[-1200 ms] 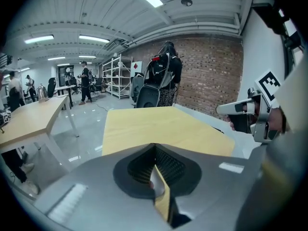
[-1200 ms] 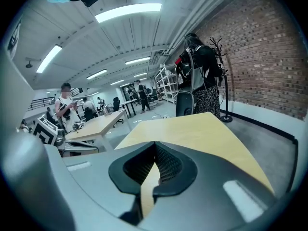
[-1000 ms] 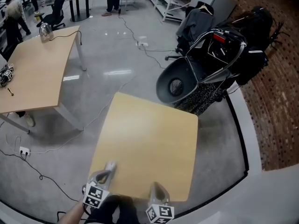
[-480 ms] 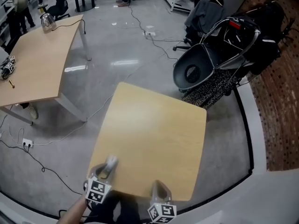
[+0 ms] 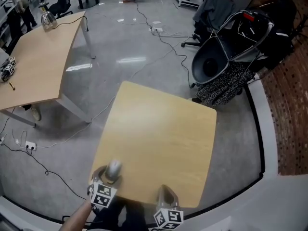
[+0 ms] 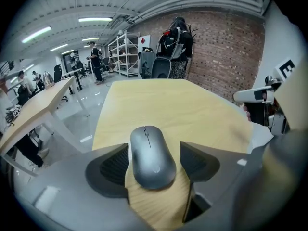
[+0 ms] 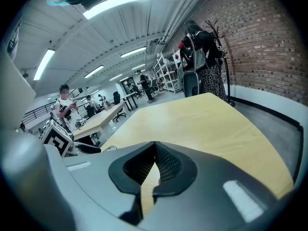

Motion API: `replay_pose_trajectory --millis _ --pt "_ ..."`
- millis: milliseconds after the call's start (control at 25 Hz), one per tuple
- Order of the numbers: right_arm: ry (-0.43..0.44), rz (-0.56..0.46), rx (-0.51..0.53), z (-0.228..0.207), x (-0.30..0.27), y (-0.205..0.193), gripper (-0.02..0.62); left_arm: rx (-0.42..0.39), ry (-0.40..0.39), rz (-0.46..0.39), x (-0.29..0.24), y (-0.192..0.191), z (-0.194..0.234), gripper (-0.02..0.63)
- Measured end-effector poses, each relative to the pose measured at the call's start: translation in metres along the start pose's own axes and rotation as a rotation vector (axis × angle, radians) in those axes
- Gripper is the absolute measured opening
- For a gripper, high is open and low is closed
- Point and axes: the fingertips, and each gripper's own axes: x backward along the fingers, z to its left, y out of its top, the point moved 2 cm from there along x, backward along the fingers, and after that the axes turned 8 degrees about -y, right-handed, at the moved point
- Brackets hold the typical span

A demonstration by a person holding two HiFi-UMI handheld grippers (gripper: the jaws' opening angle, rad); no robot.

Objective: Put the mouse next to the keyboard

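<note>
A grey computer mouse (image 6: 151,155) lies on the near left corner of a square wooden table (image 5: 159,129). My left gripper (image 6: 155,163) straddles the mouse, and its jaws are opening: the right pad stands clear of the mouse and the left pad sits close beside it. In the head view the mouse (image 5: 113,169) shows just ahead of the left gripper (image 5: 109,173). My right gripper (image 5: 163,195) hovers at the table's near edge; its jaws (image 7: 154,170) are shut with nothing between them. No keyboard is in view.
A larger wooden table (image 5: 33,66) stands to the left with a kettle (image 5: 46,19) on it. A chair piled with bags and clothes (image 5: 231,47) sits beyond the far right corner. Cables (image 5: 159,37) run across the grey floor.
The left gripper's jaws have spread apart around the mouse, which now rests on the table. The head view has shifted slightly; the right gripper has stayed put.
</note>
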Motion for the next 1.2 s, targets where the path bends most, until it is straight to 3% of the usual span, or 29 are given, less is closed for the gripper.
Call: replay_pose_trajectory --millis 200,760,880,1000,1200 --pt "-0.005 -0.001 -0.01 -0.005 -0.002 -0.001 0.014 0.005 -0.011 0.06 -0.008 -0.007 0.0 0.364" --pt "-0.013 0.0 -0.029 -0.012 -0.009 0.001 0.014 0.032 -0.012 0.155 -0.025 -0.006 0.002 0.365" --pt "-0.013 -0.001 -0.033 -0.018 -0.009 0.0 0.014 0.041 0.004 0.156 -0.026 -0.005 0.0 0.357" --pt "-0.015 0.004 -0.032 -0.016 -0.012 0.003 0.014 0.058 0.02 0.15 -0.025 0.001 0.007 0.308" --pt "-0.018 0.006 -0.029 -0.011 -0.013 0.008 0.014 0.056 0.012 0.149 -0.022 0.004 0.011 0.305"
